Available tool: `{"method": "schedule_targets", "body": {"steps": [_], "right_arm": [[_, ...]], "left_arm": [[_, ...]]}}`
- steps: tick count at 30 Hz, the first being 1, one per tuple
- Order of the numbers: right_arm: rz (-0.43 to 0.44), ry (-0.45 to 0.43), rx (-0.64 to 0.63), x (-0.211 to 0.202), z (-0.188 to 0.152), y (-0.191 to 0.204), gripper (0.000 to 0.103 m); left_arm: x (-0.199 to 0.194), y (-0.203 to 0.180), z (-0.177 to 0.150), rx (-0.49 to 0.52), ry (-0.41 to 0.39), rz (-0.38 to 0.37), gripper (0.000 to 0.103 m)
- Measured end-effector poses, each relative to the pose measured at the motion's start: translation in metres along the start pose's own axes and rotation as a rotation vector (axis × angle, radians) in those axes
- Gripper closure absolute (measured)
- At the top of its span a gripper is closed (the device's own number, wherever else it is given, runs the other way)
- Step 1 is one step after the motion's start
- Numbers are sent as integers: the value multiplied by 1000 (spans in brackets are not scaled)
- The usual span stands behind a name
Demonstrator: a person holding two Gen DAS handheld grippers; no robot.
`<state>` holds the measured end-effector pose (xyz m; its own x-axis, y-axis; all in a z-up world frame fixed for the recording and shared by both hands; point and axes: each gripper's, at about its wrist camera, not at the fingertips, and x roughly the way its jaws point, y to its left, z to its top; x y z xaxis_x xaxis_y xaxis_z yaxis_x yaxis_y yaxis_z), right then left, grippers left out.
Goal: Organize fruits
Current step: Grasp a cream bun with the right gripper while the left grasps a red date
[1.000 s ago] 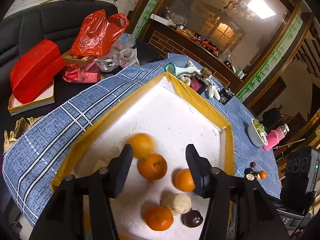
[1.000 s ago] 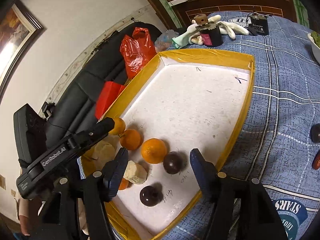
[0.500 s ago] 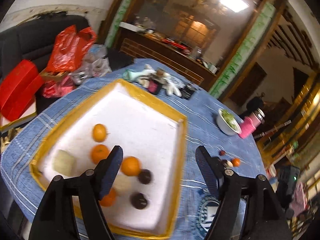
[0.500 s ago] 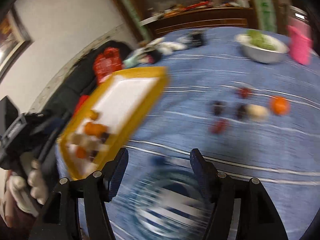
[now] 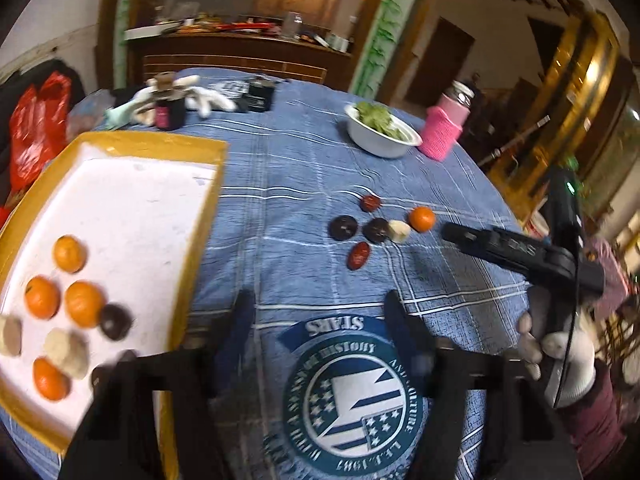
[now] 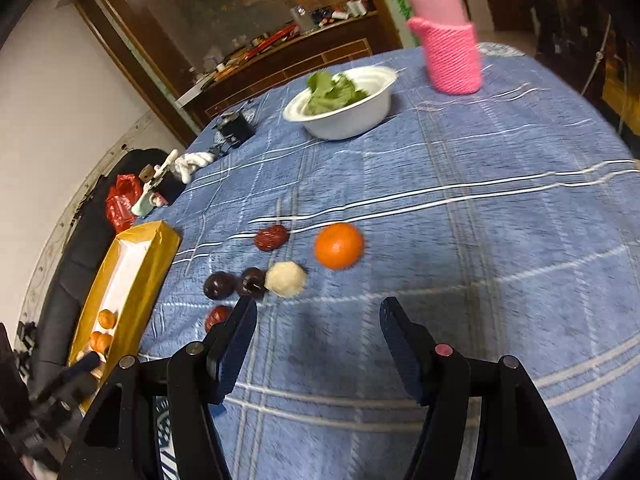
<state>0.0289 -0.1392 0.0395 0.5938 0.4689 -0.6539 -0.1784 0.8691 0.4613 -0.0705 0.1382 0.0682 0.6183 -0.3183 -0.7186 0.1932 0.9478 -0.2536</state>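
A yellow-rimmed white tray (image 5: 216,200) lies at the left and holds several oranges (image 5: 83,304), pale lumps and dark fruits; it also shows in the right wrist view (image 6: 156,256). On the blue cloth lie an orange (image 6: 339,245), a pale lump (image 6: 286,279), two dark round fruits (image 6: 219,285) and two red dates (image 6: 272,237). The same group shows in the left wrist view, with the orange (image 5: 422,218). My right gripper (image 6: 318,324) is open and empty, just short of the group. My left gripper (image 5: 318,312) is open and empty above the cloth's round emblem.
A white bowl of greens (image 6: 344,100) and a pink-sleeved bottle (image 6: 450,48) stand at the far side. Gloves and small dark boxes (image 5: 172,100) lie behind the tray. Red bags (image 5: 36,128) sit on the sofa. The right gripper's body (image 5: 520,252) reaches in from the right.
Both grippers have swung right, away from the tray. The right one now faces the loose fruits on the cloth; the left one is over the emblem. Both stay open.
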Motion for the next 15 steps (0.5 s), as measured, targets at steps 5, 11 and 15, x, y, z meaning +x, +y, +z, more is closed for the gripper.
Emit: {"method": "schedule_targets", "body": {"steps": [5,11,15], "right_arm": [[-47,40,-80,39,5,21,40],[-107,22,-203,55,5,39,42],[-78,32,-215,59,4,39,42]], "left_arm": [[29,-12,8,62,40,19,69],[63,-32,18,142,66,-2,69],[90,-43,22,177,91,-16,69]]}}
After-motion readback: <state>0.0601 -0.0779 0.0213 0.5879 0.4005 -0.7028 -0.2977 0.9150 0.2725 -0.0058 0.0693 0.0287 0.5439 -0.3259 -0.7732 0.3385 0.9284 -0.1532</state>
